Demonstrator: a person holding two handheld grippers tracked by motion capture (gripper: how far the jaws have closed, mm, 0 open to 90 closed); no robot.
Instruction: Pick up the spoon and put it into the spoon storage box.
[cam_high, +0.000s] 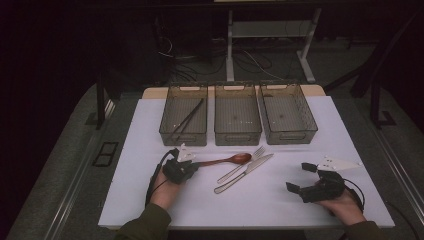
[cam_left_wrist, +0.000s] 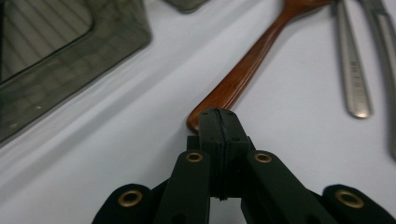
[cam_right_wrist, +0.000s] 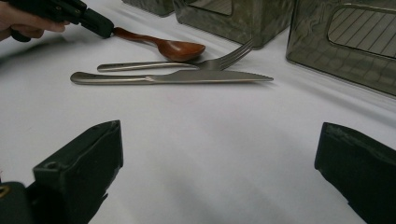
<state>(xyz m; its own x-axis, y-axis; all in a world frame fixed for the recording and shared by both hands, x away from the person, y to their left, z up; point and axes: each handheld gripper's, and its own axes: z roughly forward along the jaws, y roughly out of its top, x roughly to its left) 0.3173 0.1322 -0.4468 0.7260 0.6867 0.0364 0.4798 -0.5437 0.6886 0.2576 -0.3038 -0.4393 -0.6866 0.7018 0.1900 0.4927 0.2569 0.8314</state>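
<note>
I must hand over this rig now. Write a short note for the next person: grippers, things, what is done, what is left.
Left gripper: shut on the wooden spoon handle end; spoon lies on the table.
Right gripper: open, holds nothing, at the right.
Fork and knife lie side by side by the spoon.
Done: chopsticks in the left bin.
Left, probably: spoon, fork, knife into the bins.

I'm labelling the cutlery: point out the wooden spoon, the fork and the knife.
wooden spoon (cam_high: 243, 158), high view, on its bowl.
fork (cam_right_wrist: 144, 66), right gripper view, on its handle.
knife (cam_high: 256, 164), high view, on its blade.
</note>
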